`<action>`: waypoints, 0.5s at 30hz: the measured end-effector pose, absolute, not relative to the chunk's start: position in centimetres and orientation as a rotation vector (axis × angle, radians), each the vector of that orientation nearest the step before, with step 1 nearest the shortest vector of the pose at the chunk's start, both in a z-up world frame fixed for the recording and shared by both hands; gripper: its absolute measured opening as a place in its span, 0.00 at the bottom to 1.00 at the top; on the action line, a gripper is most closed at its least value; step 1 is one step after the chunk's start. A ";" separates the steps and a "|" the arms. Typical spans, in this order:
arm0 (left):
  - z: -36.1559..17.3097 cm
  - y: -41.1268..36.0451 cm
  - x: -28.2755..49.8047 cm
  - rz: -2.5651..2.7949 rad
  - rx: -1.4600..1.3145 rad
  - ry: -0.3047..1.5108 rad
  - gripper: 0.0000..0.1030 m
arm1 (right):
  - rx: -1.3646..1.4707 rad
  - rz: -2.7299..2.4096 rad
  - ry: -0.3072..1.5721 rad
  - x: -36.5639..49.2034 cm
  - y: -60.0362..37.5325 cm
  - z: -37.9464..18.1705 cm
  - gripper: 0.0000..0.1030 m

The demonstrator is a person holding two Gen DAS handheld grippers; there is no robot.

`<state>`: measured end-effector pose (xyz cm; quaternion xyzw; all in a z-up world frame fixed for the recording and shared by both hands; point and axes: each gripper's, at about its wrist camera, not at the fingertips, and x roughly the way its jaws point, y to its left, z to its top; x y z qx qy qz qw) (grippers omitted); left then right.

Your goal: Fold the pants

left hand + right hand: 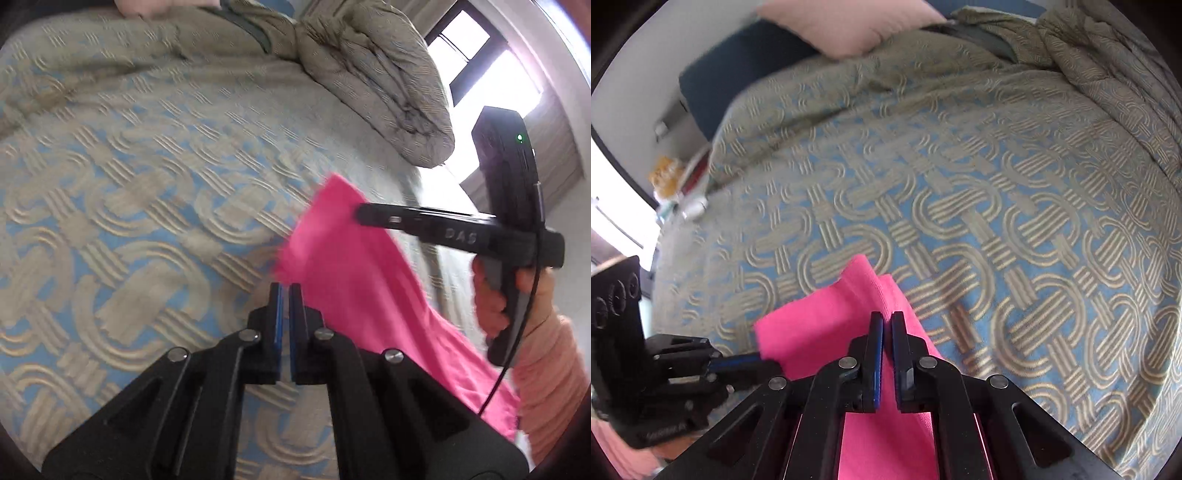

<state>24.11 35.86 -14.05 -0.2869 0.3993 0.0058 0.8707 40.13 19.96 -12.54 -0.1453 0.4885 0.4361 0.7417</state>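
Note:
Bright pink pants (354, 273) hang lifted above the patterned bed. My left gripper (285, 295) is shut on their near edge; in the right wrist view it (759, 360) grips the pink cloth's left corner. My right gripper (886, 325) is shut on the upper edge of the pants (827, 325); in the left wrist view it (360, 214) comes in from the right and pinches the top corner. The cloth stretches between both grippers and drapes down toward me.
The bedspread (147, 184) is blue with a tan woven pattern. A bunched quilt (388, 81) lies at the far right by a window. A pink pillow (849, 26) and dark headboard (738, 70) are at the far end. A cluttered nightstand (672, 184) stands left.

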 end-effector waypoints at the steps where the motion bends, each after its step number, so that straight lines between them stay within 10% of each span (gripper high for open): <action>1: -14.3 36.2 24.2 0.015 -0.608 0.847 0.03 | -0.326 0.934 1.071 40.6 19.7 -12.6 0.04; 6: -16.2 36.5 24.8 -0.009 -0.655 0.948 0.04 | -0.345 0.900 1.124 41.7 19.8 -14.0 0.05; 10: -16.1 35.7 25.6 -0.099 -0.696 0.920 0.49 | -0.322 0.898 1.142 41.8 19.9 -14.7 0.05; 15: -16.3 34.7 28.1 -0.081 -0.688 0.931 0.38 | -0.332 0.890 1.150 41.7 20.0 -15.0 0.06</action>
